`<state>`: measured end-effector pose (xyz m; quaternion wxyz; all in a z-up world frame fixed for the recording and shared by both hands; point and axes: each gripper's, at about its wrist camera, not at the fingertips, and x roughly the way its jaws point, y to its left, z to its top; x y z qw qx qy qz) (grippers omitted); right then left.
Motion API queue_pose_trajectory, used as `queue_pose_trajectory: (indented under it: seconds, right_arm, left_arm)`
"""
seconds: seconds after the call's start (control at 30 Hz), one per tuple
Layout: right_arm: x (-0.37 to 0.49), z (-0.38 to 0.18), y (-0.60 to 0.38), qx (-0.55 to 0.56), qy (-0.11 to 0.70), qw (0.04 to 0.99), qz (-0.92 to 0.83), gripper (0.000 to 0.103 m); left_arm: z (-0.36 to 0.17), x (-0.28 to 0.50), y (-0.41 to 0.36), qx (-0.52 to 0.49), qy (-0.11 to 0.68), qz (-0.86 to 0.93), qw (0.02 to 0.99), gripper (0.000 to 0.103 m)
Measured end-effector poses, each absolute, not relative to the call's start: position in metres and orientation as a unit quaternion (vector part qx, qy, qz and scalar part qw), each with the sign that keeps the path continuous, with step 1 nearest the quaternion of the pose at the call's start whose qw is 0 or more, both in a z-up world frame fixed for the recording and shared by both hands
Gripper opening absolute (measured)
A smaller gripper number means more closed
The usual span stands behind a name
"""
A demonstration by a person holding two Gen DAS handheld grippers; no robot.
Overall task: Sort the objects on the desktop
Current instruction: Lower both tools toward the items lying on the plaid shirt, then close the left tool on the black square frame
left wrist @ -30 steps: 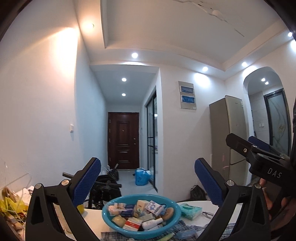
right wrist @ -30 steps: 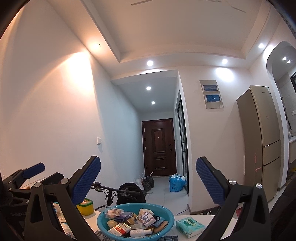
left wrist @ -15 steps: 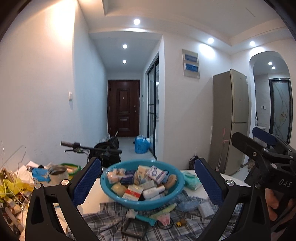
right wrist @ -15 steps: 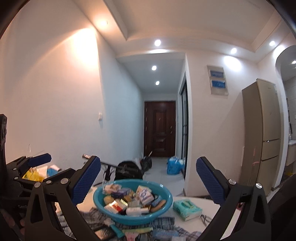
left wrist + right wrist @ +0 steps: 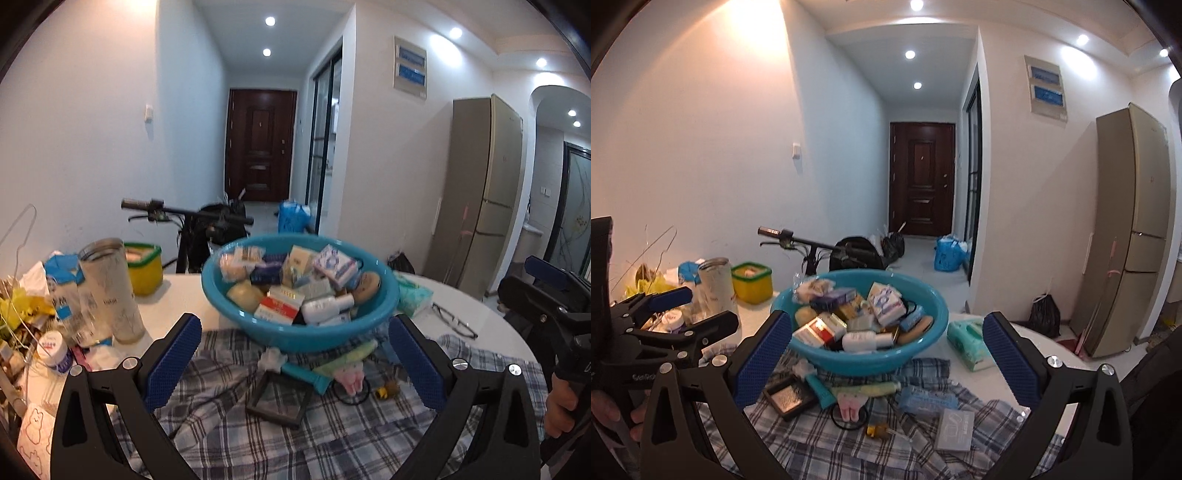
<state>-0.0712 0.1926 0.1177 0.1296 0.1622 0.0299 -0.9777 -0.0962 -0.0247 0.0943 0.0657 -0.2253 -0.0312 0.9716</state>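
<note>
Desktop objects lie scattered on a white table [image 5: 491,332], part of it covered by a checked cloth [image 5: 258,424]. Biggest is a blue basin [image 5: 295,332] on the cloth's far edge, piled with small boxes, soap bars and a white bottle. Right of the basin sits a green tissue pack [image 5: 967,343], with a pair of glasses [image 5: 454,325] near it. Left of the basin stand a tall metal tumbler [image 5: 110,291] and a yellow tub with a green rim [image 5: 144,269], beside a heap of clutter at the table's left end. On the cloth in front of the basin lie a dark square frame [image 5: 279,398], a grey card [image 5: 956,430], a teal tube [image 5: 820,386], a pink trinket on a black ring [image 5: 849,406] and a small amber bottle [image 5: 877,430]. The left gripper [image 5: 295,365] and right gripper [image 5: 886,365] both hover above the cloth, fingers spread wide, empty, touching nothing.
</note>
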Motion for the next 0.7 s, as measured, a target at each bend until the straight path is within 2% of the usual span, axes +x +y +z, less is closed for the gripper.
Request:
queue_pose_trajectory:
  seconds: [0.37, 0.7]
  right_arm:
    - [-0.100, 0.045, 0.195, 0.315, 0.040, 0.137, -0.938, 0.103]
    - [-0.112, 0.008, 0.192, 0.376, 0.035, 0.133, -0.916, 0.103]
  left_arm:
    - [0.016, -0.114, -0.014, -0.354, -0.012, 0.932, 0.074, 0.103]
    - [-0.026, -0.133, -0.013, -0.436, -0.007, 0.897, 0.073, 0.103]
